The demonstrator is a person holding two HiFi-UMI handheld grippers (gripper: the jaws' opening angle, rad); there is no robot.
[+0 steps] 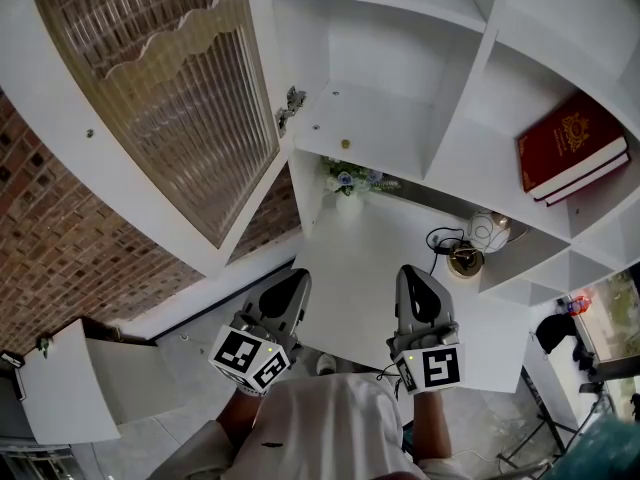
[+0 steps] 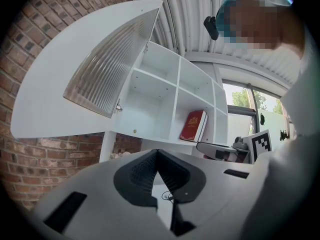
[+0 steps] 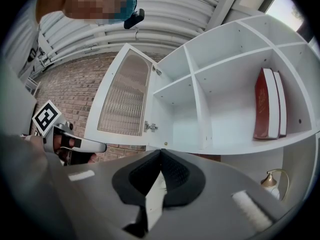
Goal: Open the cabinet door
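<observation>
Plainly, the white cabinet (image 1: 400, 118) in front of you has its upper left compartment exposed, so I judge the opening itself done and only the finish left in hand. Its cabinet door (image 1: 170, 98), a white frame round ribbed glass, stands swung wide to the left, well clear of the compartment and out in front of the brick wall (image 1: 60, 238). Below the shelves lies the white desk (image 1: 370, 258), and a red book (image 1: 570, 148) stands in a compartment further right; neither is in the door's way. Your left hand-held gripper (image 2: 156, 151) has its jaws closed together with nothing between them, and it sits low, close to your body, well apart from the door. Your right hand-held gripper (image 3: 160, 151) is likewise pinched closed and empty, beside the left one and just as far from the cabinet. Nothing touches the door. If you want it wider, the next move calls for lifting one gripper to the door's free edge and pushing gently, sparing the small hinge (image 1: 290, 103); otherwise I reckon you need only keep both hands back.
</observation>
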